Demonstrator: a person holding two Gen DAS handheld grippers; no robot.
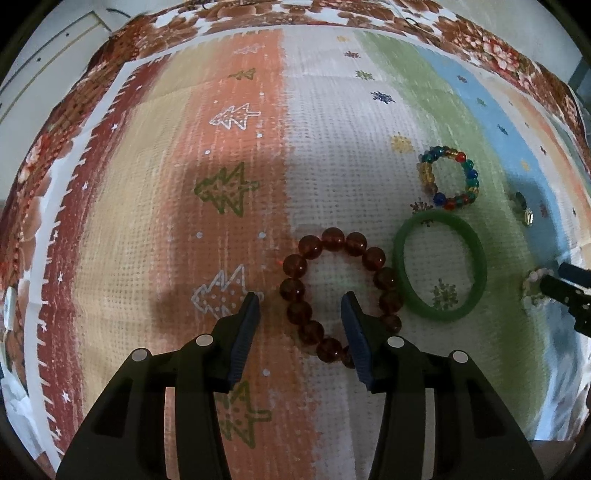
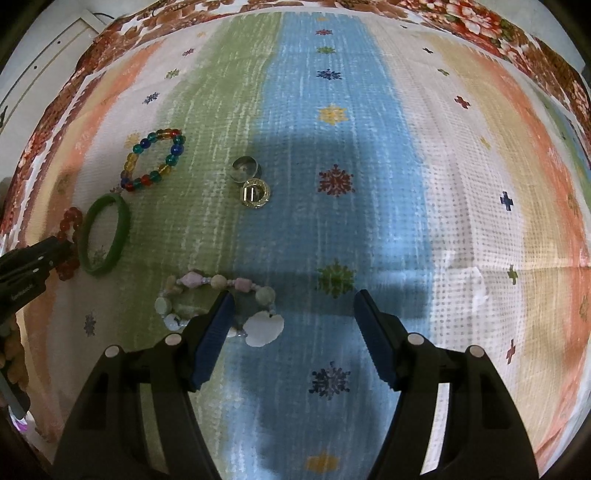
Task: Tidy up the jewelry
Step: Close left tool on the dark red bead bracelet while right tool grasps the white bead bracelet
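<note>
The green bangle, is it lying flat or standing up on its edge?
Lying flat. The green bangle shows its whole ring, with the striped cloth visible through its middle.

A home, it seems: a striped mat point(image 1: 332, 110) printed with little trees and snowflakes lies over a brown flowered cloth point(image 1: 258, 11), with bracelets point(image 1: 448, 177) and rings point(image 2: 255, 194) laid out on it, and a pale panelled wall point(image 1: 55, 55) behind.

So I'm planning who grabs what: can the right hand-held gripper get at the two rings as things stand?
Probably yes. The right hand-held gripper is open, and bare cloth lies between it and the rings. Only the pastel bracelet sits by its left finger, off to the side.
</note>
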